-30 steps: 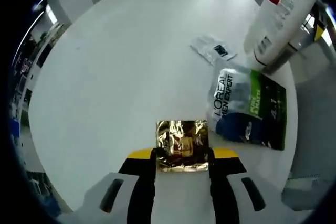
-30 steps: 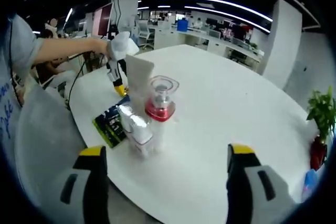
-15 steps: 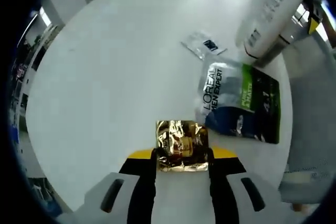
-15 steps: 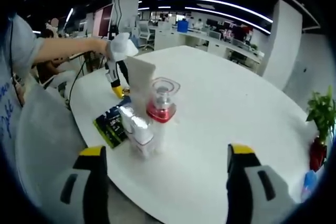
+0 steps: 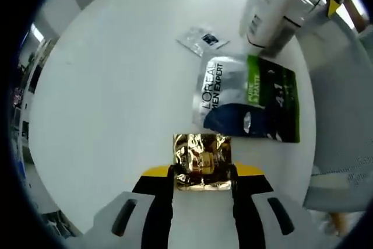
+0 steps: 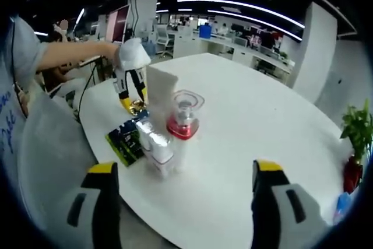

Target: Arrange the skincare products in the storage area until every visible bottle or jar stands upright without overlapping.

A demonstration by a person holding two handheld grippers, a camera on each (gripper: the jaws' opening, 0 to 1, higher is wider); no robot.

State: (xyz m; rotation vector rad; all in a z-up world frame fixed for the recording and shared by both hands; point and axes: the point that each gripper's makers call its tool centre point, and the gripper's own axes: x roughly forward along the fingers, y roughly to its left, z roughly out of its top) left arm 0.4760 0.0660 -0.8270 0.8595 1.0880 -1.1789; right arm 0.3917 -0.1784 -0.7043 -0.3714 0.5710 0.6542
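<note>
- The left gripper (image 5: 202,170) is closed on a gold sachet (image 5: 201,161), held above the table (image 5: 105,86).
- Past the sachet lies a flat pouch (image 5: 247,100); the sachet should come down clear of it.
- Beyond the pouch stand the bottles (image 6: 169,126).
- The right gripper (image 6: 183,202) is wide open and empty, near the bottles.

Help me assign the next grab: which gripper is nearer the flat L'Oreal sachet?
Left. The left gripper, shut on a gold foil sachet, hangs beside the L'Oreal sachet; the right gripper sits back, beyond the bottles.

The left gripper (image 5: 201,174), clamping the gold sachet (image 5: 202,161), has lifted away from the table (image 5: 105,86).
</note>
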